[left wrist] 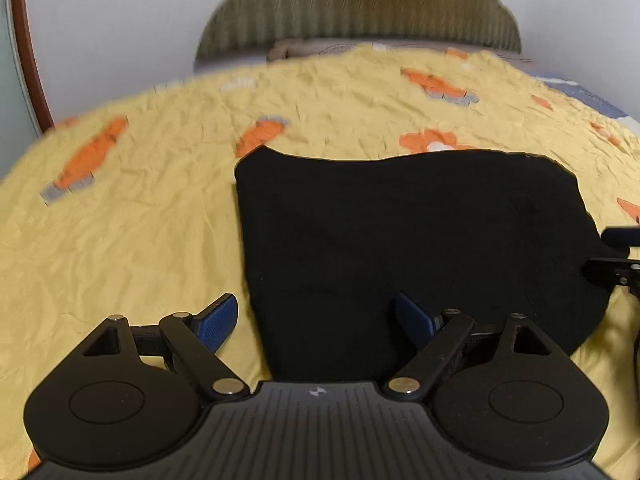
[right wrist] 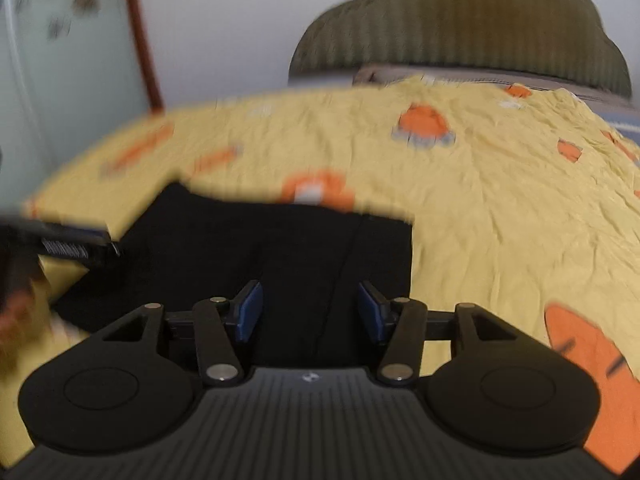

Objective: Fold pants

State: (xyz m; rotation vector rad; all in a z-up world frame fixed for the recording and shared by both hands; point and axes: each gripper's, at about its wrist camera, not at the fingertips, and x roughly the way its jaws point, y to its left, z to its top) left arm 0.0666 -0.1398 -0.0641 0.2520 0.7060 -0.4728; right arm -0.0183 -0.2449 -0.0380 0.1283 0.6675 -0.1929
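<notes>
The pants (left wrist: 408,248) — black, folded into a compact block — lie flat on the yellow bedspread (left wrist: 140,220). The left gripper (left wrist: 316,320) sits over the pants' near left edge, jaws spread wide and empty; one pad (left wrist: 216,322) is over the bedspread, the other over the pants. The right gripper (right wrist: 310,310) sits over the pants' near right part, jaws apart, gripping nothing. Beyond the pants stands a green headboard (left wrist: 360,4).
</notes>
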